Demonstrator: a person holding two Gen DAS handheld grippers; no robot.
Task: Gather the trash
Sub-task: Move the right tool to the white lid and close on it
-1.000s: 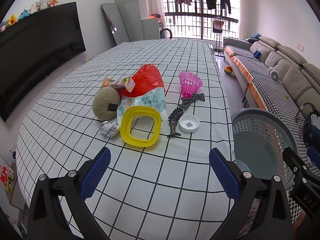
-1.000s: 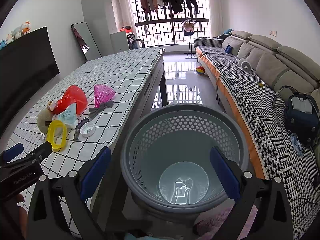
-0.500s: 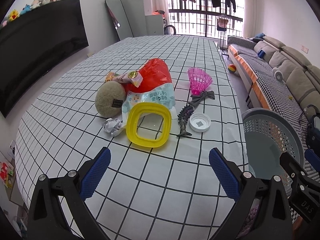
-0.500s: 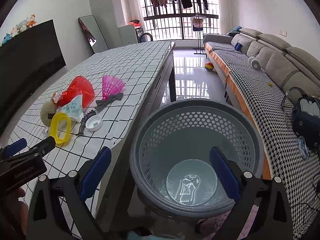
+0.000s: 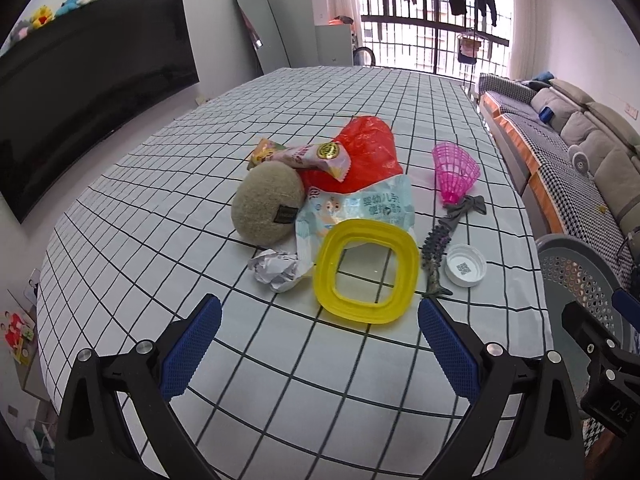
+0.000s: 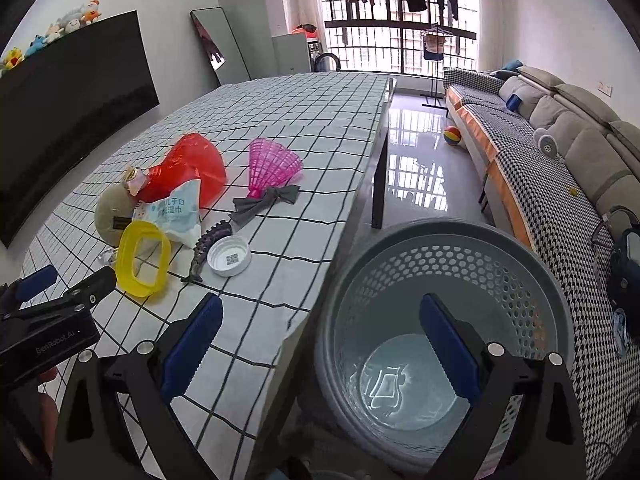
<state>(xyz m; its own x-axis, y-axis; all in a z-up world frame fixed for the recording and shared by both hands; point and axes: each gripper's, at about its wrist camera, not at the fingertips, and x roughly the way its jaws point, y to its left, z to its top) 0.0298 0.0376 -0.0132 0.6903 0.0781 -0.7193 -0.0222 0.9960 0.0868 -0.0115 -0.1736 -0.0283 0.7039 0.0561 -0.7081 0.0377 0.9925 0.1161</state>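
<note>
1. Progress: nothing collected as far as the views show. The grey basket stands on the floor just beside the table edge, and its bottom shows only glare, no trash.
2. Trash sits in one cluster on the checked tablecloth, all of it well apart from the basket:
   - yellow ring nearest the left gripper, overlapping the pale blue wipes packet;
   - crumpled paper ball just beside the ring, touching the packet's edge;
   - white cap, open side up, next to a dark beaded strip;
   - red plastic bag behind the packet, with a pink snack wrapper lying across it;
   - pink mesh cone with a grey bow at its narrow end;
   - tan round pouch; whether it counts as trash I cannot tell.
3. Left gripper: fingers spread wide, holding nothing, above bare cloth short of the yellow ring.
4. Right gripper: fingers spread wide, empty, hanging over the gap between table edge and basket rim.
5. Remaining, by my judgement: every item. Task reads as at its start, with the first pick not yet made; the ring or paper ball looks closest for the left gripper, the cap for the right.
</note>
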